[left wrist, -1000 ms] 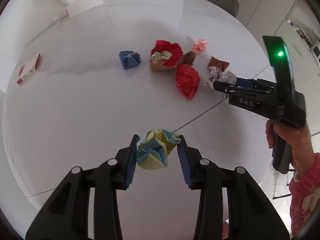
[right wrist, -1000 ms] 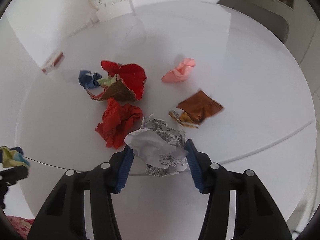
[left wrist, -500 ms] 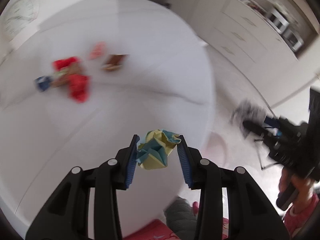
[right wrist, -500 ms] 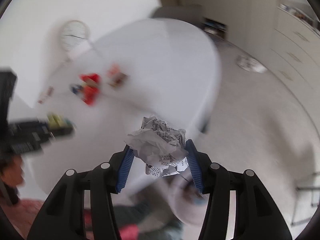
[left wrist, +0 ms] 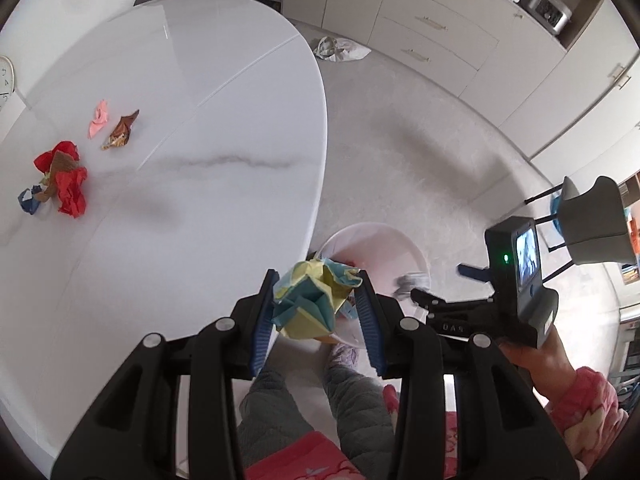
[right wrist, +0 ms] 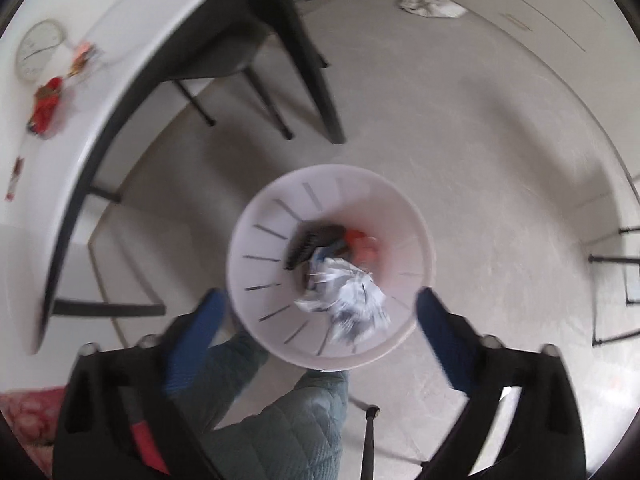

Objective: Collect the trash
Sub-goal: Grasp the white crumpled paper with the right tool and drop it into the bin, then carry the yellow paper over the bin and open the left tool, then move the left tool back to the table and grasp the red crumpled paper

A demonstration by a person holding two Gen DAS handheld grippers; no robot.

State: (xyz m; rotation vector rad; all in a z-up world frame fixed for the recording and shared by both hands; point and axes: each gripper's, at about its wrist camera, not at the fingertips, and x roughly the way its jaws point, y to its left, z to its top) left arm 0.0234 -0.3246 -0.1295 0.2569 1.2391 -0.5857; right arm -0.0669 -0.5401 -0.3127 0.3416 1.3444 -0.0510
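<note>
Yellow-blue paper wad (left wrist: 310, 300) sits pinched in the left tongs (left wrist: 316, 312); right tongs (right wrist: 320, 312) spread above the bin (right wrist: 256, 240), printed paper (right wrist: 348, 300) inside.

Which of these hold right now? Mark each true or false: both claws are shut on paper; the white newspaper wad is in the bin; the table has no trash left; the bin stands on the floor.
1. Both claws are shut on paper. False: the left claw grips the yellow and blue paper wad, but the right claw is open.
2. The white newspaper wad is in the bin. True.
3. The table has no trash left. False: red paper, a pink scrap and a brown wrapper remain.
4. The bin stands on the floor. True.
</note>
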